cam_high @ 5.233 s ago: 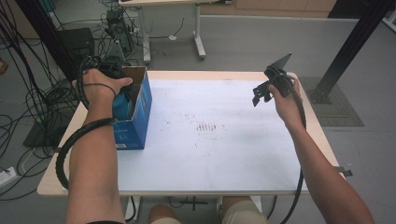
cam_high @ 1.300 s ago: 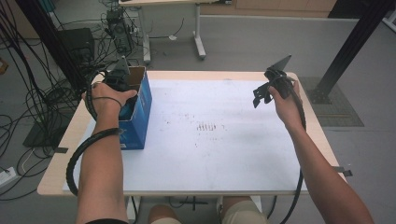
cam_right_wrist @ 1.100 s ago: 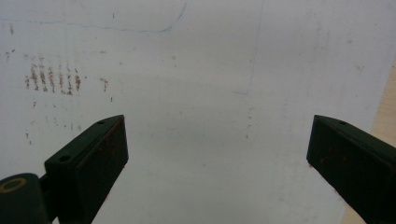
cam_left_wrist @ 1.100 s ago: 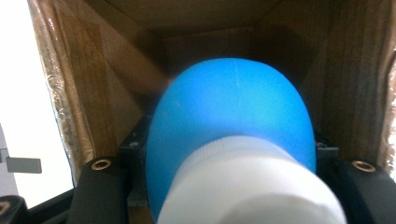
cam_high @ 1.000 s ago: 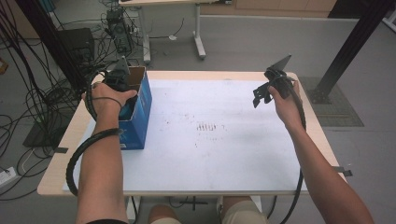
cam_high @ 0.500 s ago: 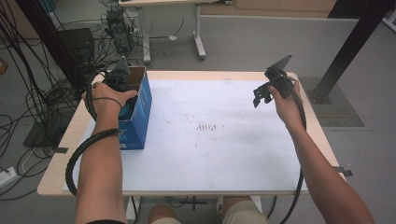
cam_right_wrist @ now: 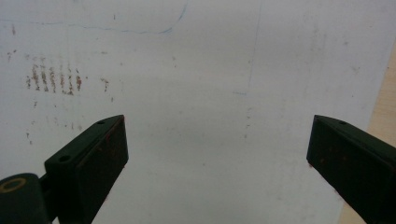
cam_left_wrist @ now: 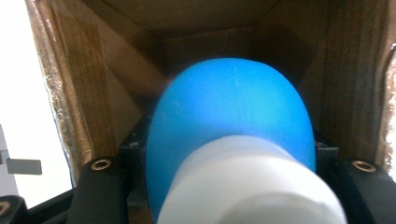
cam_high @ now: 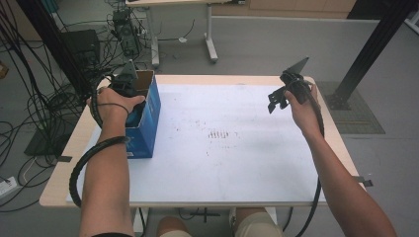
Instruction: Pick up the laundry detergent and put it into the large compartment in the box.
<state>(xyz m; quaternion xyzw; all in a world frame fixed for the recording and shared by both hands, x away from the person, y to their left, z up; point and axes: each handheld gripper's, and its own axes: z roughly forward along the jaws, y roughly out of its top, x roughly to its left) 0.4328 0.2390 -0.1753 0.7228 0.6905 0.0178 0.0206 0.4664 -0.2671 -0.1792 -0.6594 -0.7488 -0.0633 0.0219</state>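
Here the left gripper (cam_high: 129, 89) reaches down into the blue box (cam_high: 146, 116) at the desk's (cam_high: 237, 168) left edge, clamped on a blue bottle (cam_left_wrist: 231, 135) with a white cap (cam_left_wrist: 252, 186); its lower part is hidden. The right gripper (cam_right_wrist: 217, 149) hangs wide open, empty, over the white sheet.

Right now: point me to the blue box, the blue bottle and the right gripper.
blue box (cam_high: 148, 121), high view, its blue side wall.
blue bottle (cam_left_wrist: 229, 116), left gripper view, its rounded blue body.
right gripper (cam_right_wrist: 215, 158), right gripper view, midway between its open fingers.
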